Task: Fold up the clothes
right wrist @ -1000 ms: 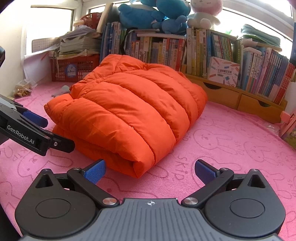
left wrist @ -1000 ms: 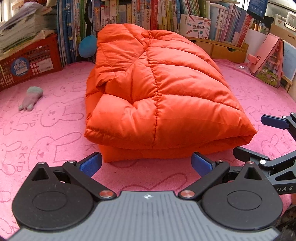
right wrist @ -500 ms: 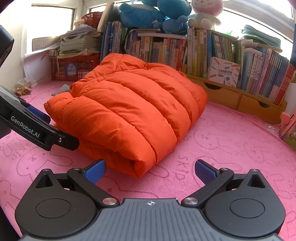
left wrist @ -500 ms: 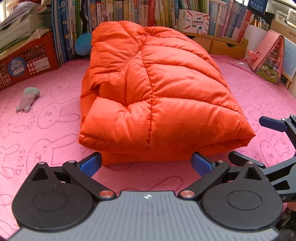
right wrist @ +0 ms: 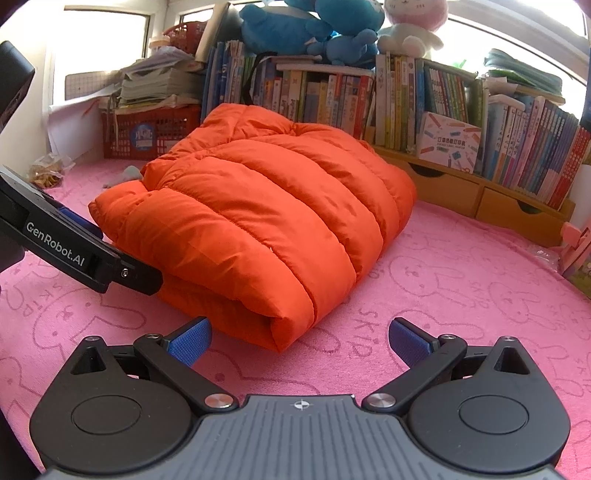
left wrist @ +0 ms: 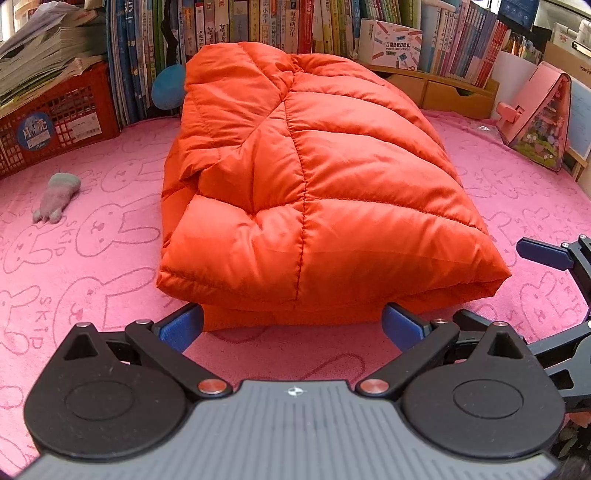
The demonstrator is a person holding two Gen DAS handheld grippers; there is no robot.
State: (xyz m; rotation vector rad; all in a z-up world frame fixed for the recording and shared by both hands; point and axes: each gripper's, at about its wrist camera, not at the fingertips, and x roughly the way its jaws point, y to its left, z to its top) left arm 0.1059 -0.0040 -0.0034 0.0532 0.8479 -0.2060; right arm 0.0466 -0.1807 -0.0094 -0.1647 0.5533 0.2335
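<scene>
We see the folded orange jacket [left wrist: 314, 192] filling the centre of the left view on the pink mat [left wrist: 92, 258], its long axis running toward the top of the frame. Our left tongs [left wrist: 291, 326], spread wide and empty, sit nearer, square against its bottom edge. Our right tongs [right wrist: 299, 341], likewise spread and empty, face its folded corner at lower centre of the right view.

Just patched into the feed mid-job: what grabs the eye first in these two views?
The orange puffer jacket dominates, folded into a thick bundle in the middle of the pink bunny-print mat. Both hand-held grippers sit open and empty at its near edge, the left hand-held gripper facing the folded end and the right hand-held gripper at its corner. Behind, crammed bookshelves line the wall, topped with blue plush toys.
</scene>
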